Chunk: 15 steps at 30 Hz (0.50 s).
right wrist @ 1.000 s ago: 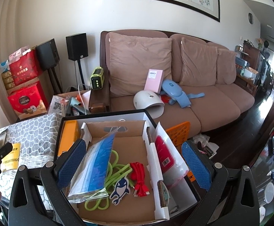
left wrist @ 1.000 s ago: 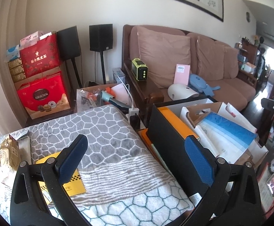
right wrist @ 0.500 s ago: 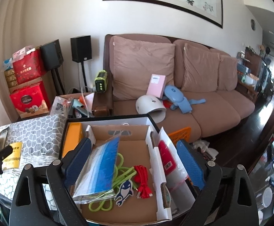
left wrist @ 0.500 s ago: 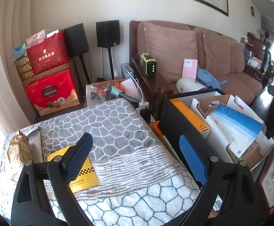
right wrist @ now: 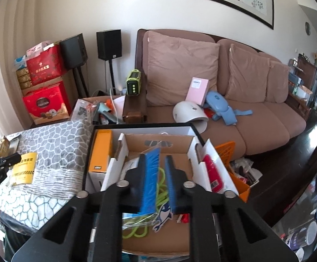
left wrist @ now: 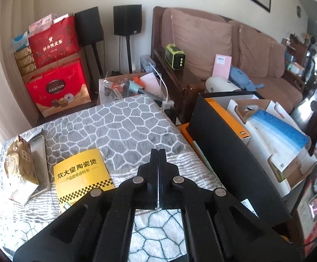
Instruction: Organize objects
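Observation:
My left gripper (left wrist: 158,152) is shut with nothing in it, just above the grey patterned blanket (left wrist: 123,126). A yellow booklet (left wrist: 82,173) lies on the blanket to its left, and a gold snack bag (left wrist: 18,170) lies further left. My right gripper (right wrist: 161,161) hovers over the open cardboard box (right wrist: 158,144) inside a black box (right wrist: 88,152). Its jaws are closing to a narrow gap with nothing pinched. Below it lie a blue-and-white bag (right wrist: 136,218), green cord (right wrist: 161,194), a shark tag (right wrist: 163,216) and an orange box (right wrist: 99,150). The left gripper (right wrist: 10,159) shows at the left edge.
A brown sofa (right wrist: 256,118) with a white dome lamp (right wrist: 190,114), pink box (right wrist: 197,90) and blue massager (right wrist: 220,104) stands behind. Red gift boxes (left wrist: 58,87), speakers (left wrist: 126,19) and a cluttered carton (left wrist: 125,85) line the wall. An orange crate (right wrist: 226,152) sits right of the black box.
Both grippers' jaws have swung together from wide open; the left is fully shut. The left view has tipped down and moved over the blanket toward the yellow booklet.

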Motion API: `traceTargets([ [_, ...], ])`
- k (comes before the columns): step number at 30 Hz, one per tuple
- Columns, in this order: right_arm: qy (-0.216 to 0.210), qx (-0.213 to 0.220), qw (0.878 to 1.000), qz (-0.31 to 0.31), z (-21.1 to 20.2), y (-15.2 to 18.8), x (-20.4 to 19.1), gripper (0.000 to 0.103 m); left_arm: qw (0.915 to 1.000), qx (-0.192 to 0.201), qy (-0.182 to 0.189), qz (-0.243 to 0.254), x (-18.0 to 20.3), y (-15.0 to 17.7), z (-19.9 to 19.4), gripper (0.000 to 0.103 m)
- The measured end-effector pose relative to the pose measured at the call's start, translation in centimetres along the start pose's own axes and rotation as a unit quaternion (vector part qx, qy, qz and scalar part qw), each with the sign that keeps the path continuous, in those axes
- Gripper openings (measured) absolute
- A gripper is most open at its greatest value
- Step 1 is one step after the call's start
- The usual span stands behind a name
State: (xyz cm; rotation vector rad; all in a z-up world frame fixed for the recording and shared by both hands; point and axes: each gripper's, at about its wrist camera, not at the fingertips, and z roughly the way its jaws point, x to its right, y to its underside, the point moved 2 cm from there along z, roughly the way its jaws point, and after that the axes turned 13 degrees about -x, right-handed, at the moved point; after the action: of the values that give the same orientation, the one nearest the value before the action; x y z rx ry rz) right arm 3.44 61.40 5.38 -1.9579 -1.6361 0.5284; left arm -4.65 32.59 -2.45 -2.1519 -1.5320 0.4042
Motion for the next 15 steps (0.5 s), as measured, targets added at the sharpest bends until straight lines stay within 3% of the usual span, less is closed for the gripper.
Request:
traceTargets([
  [10, -0.008, -0.004, 1.0, -0.014, 0.5, 0.0, -1.5, 0.009, 1.0, 0.001, -0.003, -0.002, -1.9, 0.2, -0.1, 0.001],
  [12, -0.016, -0.003, 1.0, -0.016, 0.6, 0.0, -2.1, 0.014, 1.0, 0.001, -0.003, -0.005, -2.5, 0.3, -0.2, 0.002],
  [15, -0.024, -0.001, 0.999, -0.024, 0.7, 0.0, -3.3, 0.03, 0.9999, 0.001, -0.008, -0.008, -3.5, 0.4, -0.1, 0.017],
])
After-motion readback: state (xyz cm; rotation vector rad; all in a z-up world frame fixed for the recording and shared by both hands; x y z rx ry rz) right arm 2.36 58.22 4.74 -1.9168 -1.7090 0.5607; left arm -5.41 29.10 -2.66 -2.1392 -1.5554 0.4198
